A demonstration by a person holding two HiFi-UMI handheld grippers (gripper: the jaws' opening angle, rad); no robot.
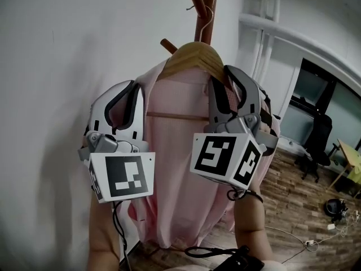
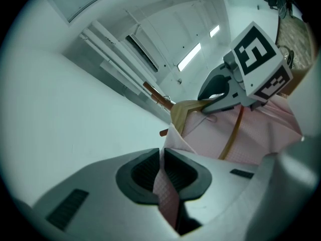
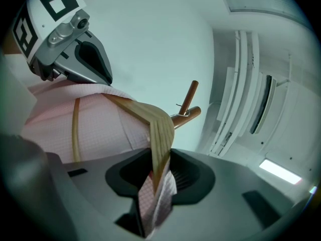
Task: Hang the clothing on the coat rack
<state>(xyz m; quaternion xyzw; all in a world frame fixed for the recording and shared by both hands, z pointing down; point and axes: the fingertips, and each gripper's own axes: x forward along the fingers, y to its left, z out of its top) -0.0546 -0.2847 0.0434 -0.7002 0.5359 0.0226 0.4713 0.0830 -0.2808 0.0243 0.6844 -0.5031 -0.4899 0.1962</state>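
- One pink shirt (image 1: 180,168) is draped on a wooden hanger (image 1: 194,55) and held high against the coat rack (image 1: 207,4), with its body hanging down in front of the white wall (image 1: 62,49).
- The hanger's metal hook (image 3: 181,112) sits right at a wooden peg (image 3: 193,113) that branches off the rack's pole. It looks to be over the peg, but I cannot tell whether it is fully seated.
- The right gripper (image 3: 159,177) is clenched on the hanger's right arm, with a fold of shirt cloth pinched in alongside the wood.
- The left gripper (image 2: 161,172) is clamped on cloth only, at the shirt's edge on the left shoulder side. There is no wood between its jaws.
- In the head view both grippers are at shoulder level of the shirt, one on each side of the hanger's crossbar.
- Step, as a judgement: this is the hooking stage, with the shirt at the rack and not yet let go, so the task is nearly done.
- Next move, as a judgement:
  - Ease both grippers down evenly until the peg carries the hanger.
  - Keep the hanger level so the hook does not slide off the peg's tip.
  - Then open the jaws and draw back without dragging the cloth.
- Risk, as a judgement: letting go of the cloth side unevenly could pull the shirt off its left shoulder.
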